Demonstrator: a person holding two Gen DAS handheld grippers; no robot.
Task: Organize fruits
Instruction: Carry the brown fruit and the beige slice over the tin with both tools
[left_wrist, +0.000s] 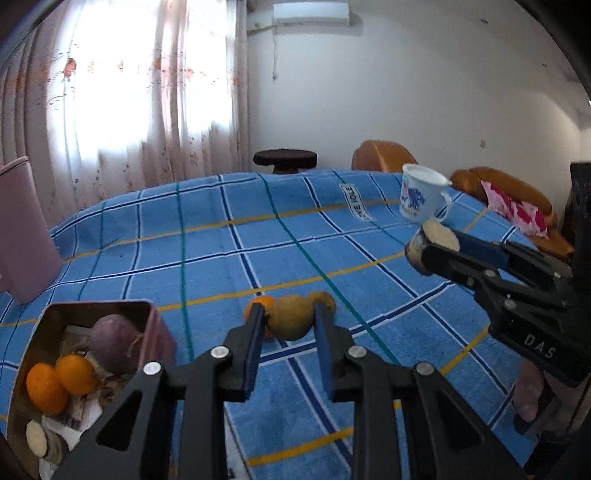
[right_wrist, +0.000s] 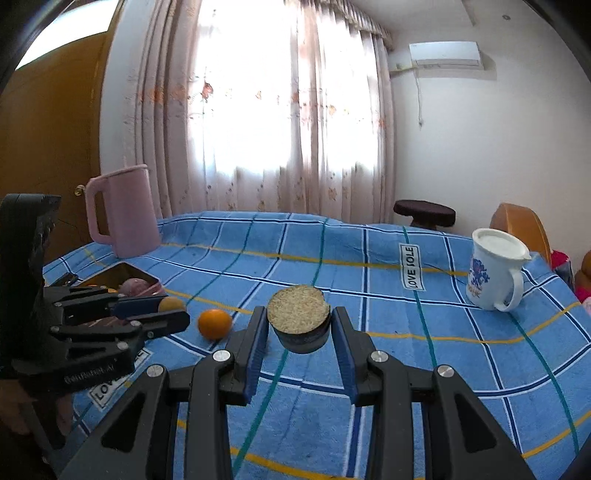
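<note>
Two hand-held grippers work above a table draped in a blue plaid cloth (left_wrist: 229, 258). At lower centre of the left wrist view, the left gripper (left_wrist: 289, 325) has its fingers closed against the sides of a yellow-brown pear-shaped fruit (left_wrist: 290, 317), though whether the fruit is lifted or resting on the cloth cannot be told. A loose orange (left_wrist: 258, 303) lies just behind the left finger, touching or nearly touching the fruit, and a smaller brownish fruit (left_wrist: 322, 298) sits just beyond. At centre of the right wrist view, the right gripper (right_wrist: 299, 325) holds a cut root piece (right_wrist: 298, 314) aloft, pale cut face upward, with the fingers narrowly parted around its dark skin. A brown tray (left_wrist: 147, 314) at lower left of the left wrist view already holds two oranges (left_wrist: 59, 380), a purple root (left_wrist: 112, 343) and another cut slice (left_wrist: 37, 439). Probable hazards are these: the rounded pear-shaped fruit may roll out of a grip placed low on its curve, the adjacent orange may be nudged and roll across the cloth, and the short root piece may slip if tilted. A pink pitcher (right_wrist: 123, 210) stands at upper left of the right wrist view and a white mug (right_wrist: 495, 269) at right. Sunlit curtains (right_wrist: 258, 110), a wall air conditioner (right_wrist: 445, 53) and a dark stool (right_wrist: 424, 212) form the background.
</note>
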